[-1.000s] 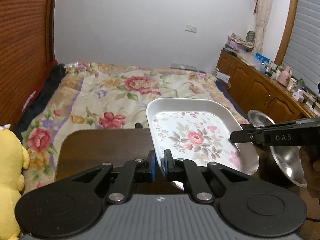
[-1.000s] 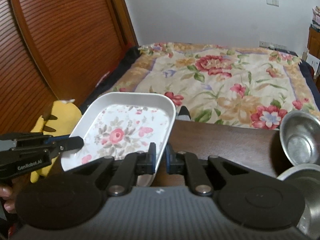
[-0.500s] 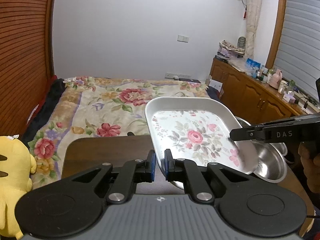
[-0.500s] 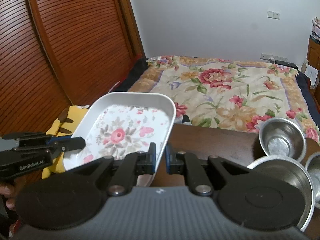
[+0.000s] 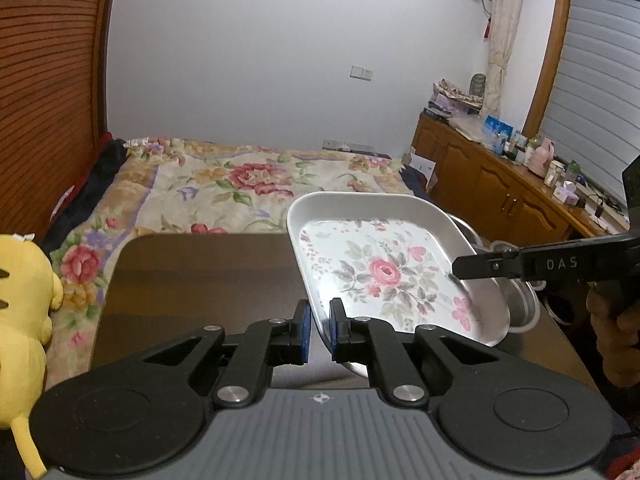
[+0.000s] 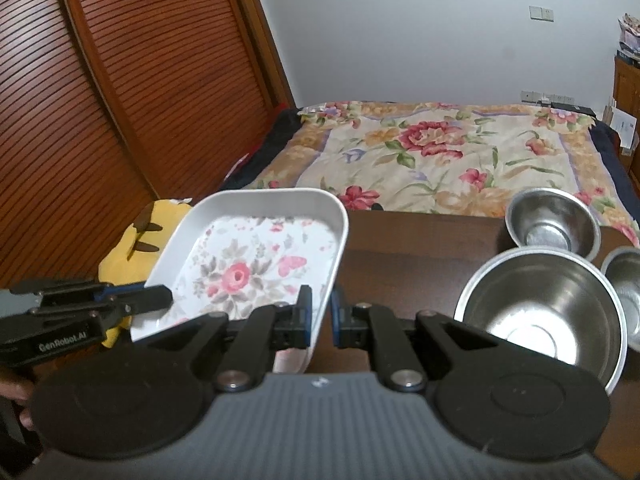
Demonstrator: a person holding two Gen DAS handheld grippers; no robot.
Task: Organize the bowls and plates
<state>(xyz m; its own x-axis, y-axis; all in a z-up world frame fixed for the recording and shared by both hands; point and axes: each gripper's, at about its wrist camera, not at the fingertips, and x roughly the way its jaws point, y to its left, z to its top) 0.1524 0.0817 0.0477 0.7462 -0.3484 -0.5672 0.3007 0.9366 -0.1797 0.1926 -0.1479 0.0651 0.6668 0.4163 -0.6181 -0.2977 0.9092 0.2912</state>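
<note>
Floral tray (image 6: 256,268) is held clear above the dark table (image 6: 420,240), pinched at opposite rims: left gripper (image 5: 318,326) on its left edge, right gripper (image 6: 320,318) on its right, presumably to keep it level. Steel bowls (image 6: 548,312) sit on the table's right side. Legible markings: "DAS", "GenRobot.AI".

left gripper (image 5: 319,330), right gripper (image 6: 321,320), jaws clamped (2 level)

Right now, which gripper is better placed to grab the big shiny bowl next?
Right. The big bowl sits just right of the right gripper. Both grippers clamp the flowered tray; the left gripper is across it.
</note>
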